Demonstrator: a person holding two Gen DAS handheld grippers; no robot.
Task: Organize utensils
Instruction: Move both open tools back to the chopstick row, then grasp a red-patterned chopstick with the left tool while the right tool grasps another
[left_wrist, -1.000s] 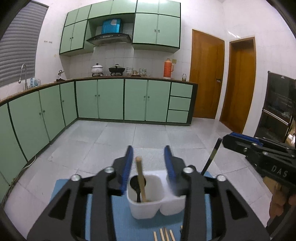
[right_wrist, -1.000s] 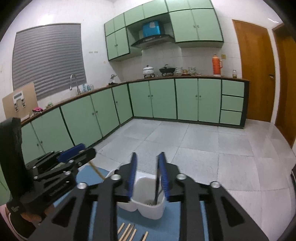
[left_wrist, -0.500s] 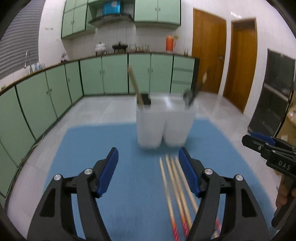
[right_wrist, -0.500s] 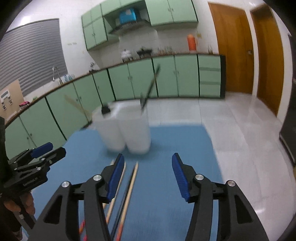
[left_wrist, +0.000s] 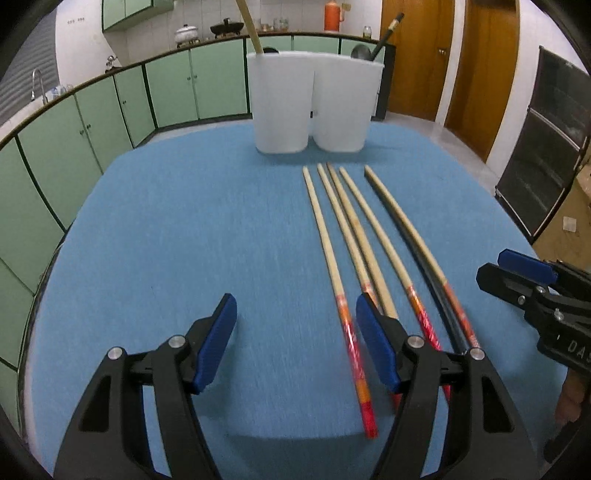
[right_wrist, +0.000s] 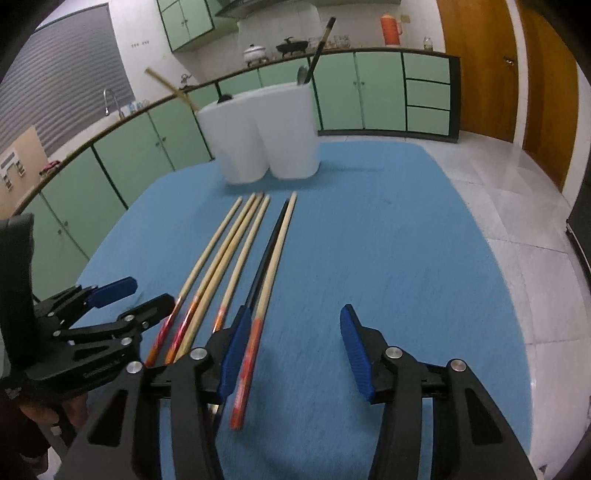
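Several wooden chopsticks (left_wrist: 334, 254) with red-orange ends lie side by side on the blue mat (left_wrist: 184, 240), with one dark chopstick (right_wrist: 267, 247) among them; they also show in the right wrist view (right_wrist: 236, 243). A white two-compartment holder (left_wrist: 314, 99) stands at the mat's far side, also in the right wrist view (right_wrist: 266, 136). It holds a wooden-handled utensil (left_wrist: 251, 26) in the left cup and a dark-handled one (left_wrist: 384, 33) in the right. My left gripper (left_wrist: 295, 317) is open, low over the mat beside the chopsticks' red ends. My right gripper (right_wrist: 295, 332) is open, just right of them.
The mat covers a small table with floor tiles beyond its edges (right_wrist: 517, 192). Green kitchen cabinets (left_wrist: 110, 110) run along the far wall and left. Wooden doors (left_wrist: 472, 66) stand at the right, with a dark glass cabinet (left_wrist: 546, 147) beside them.
Both grippers have let go of the utensils in the holder, opened wide, and drawn back and down to the chopsticks' near ends.
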